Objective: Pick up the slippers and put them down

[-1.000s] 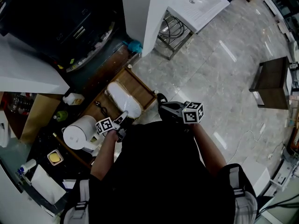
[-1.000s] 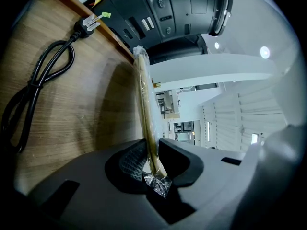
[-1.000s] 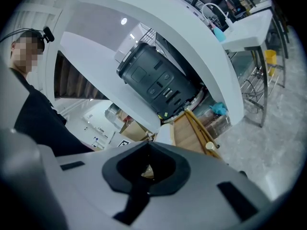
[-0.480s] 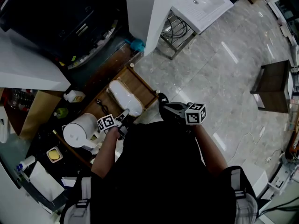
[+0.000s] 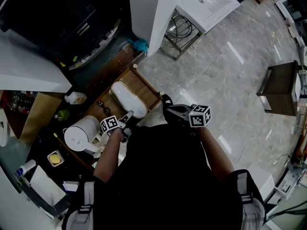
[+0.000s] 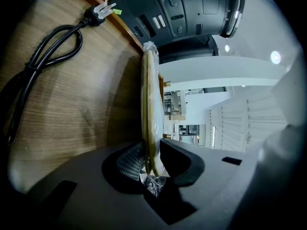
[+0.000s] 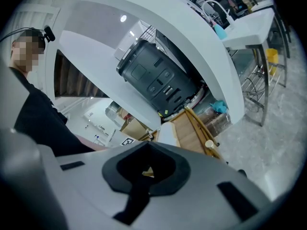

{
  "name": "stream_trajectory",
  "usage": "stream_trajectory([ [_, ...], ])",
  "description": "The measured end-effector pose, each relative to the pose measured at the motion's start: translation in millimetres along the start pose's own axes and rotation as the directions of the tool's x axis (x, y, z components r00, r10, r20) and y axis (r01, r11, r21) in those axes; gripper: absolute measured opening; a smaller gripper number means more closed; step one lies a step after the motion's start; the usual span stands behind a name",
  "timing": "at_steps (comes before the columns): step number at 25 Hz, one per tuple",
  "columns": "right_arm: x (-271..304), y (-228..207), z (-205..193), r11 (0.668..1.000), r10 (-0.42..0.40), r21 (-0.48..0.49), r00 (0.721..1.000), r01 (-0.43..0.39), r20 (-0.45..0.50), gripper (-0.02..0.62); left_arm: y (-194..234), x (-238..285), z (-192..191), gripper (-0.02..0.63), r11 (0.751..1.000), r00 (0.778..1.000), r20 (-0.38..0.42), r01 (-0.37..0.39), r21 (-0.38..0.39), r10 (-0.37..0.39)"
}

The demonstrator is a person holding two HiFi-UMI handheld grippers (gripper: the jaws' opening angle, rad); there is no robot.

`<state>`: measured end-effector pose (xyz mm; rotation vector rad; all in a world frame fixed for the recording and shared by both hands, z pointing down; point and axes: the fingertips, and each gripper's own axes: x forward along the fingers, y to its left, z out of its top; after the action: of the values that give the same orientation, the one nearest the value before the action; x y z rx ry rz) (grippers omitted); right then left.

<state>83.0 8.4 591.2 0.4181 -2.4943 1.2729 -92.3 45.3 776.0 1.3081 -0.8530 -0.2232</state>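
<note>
The flat, plastic-wrapped slippers are pinched edge-on by the ribbed jaws of the left gripper, which have just been opening slightly. The jaws of the right gripper are clenched on nothing.

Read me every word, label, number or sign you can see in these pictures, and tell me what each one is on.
No text here can be read.
Marker cubes: black-and-white square patterns only, no letters.
Black appliance: small marks beside its buttons, too small to read.
Power plug: a yellow tag, too blurred to read.
Wrapped slippers: no print shows.
</note>
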Motion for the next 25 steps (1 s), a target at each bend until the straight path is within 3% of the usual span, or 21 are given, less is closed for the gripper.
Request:
stream_trajectory([
  [9, 0.5, 0.9, 0.3, 1.000, 0.009, -0.006, 1.000, -0.009, -0.008, 0.006, 6.1, 1.2, 0.5, 0.187, 0.999, 0.999, -0.006, -0.037, 0.012, 0.037],
  [12, 0.2, -0.1, 2.7, 1.000, 0.012, -0.007, 1.000, -0.012, -0.010, 0.008, 5.4, 3.0, -0.6, 0.248, 0.999, 0.999, -0.014, -0.046, 0.011, 0.046],
  [25, -0.2, -1.3, 3.7, 0.999, 0.045, -0.014, 0.999, -0.045, -0.027, 0.006, 13.3, -7.3, 2.9, 0.316, 0.990, 0.989, 0.048, -0.139, 0.029, 0.138],
])
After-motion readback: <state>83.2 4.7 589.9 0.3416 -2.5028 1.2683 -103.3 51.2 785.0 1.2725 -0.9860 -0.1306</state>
